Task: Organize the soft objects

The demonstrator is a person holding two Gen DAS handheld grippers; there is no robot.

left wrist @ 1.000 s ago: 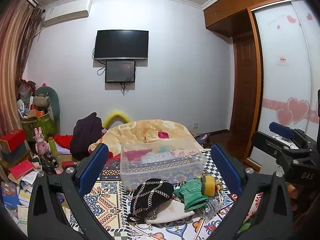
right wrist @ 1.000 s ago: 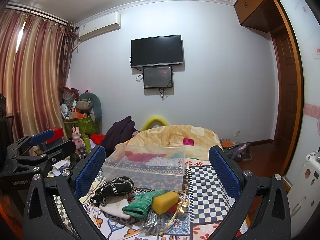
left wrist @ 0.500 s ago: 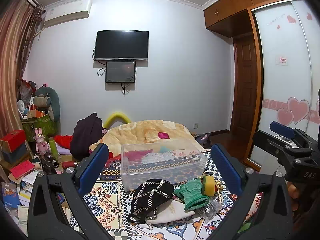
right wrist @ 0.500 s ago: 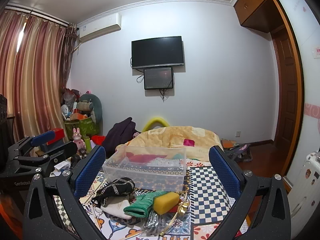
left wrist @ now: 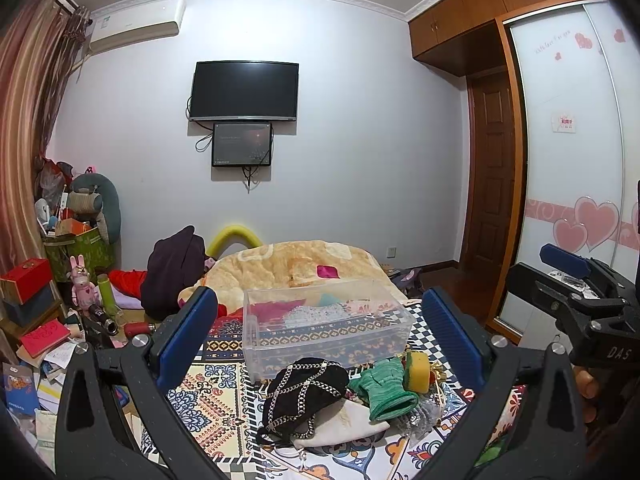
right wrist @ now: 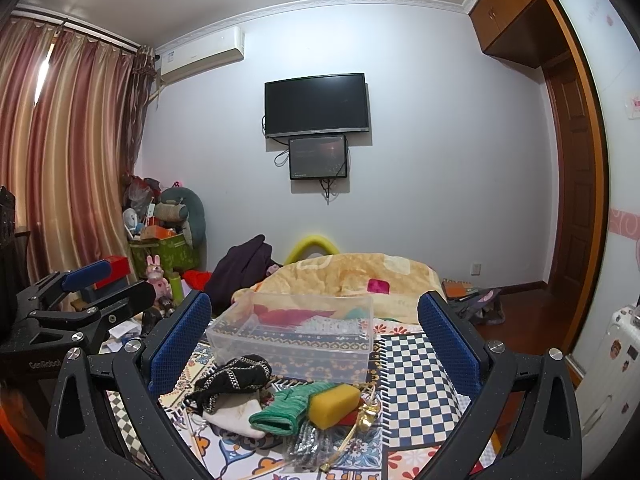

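A clear plastic bin [left wrist: 326,322] [right wrist: 294,336] stands on a patterned cloth [left wrist: 208,390] [right wrist: 416,372]. In front of it lies a pile: a black chain-trimmed bag [left wrist: 306,390] [right wrist: 234,372], a white cloth [left wrist: 344,422] [right wrist: 234,414], a green knitted piece [left wrist: 384,386] [right wrist: 286,406], a yellow sponge [left wrist: 418,366] [right wrist: 334,400] and silvery sequin fabric [right wrist: 304,446]. My left gripper [left wrist: 320,344] is open and empty, above and short of the pile. My right gripper [right wrist: 314,344] is open and empty too. Each gripper also shows at the other view's edge.
A yellow quilt [left wrist: 292,266] and a dark coat [left wrist: 172,276] lie behind the bin. Boxes, books and toys [left wrist: 36,320] crowd the left side. A wardrobe with sliding doors [left wrist: 568,160] stands at the right. A gold ornament [right wrist: 366,410] lies by the sponge.
Both views have shifted very slightly. The pile and the bin have not moved. Both grippers stay open.
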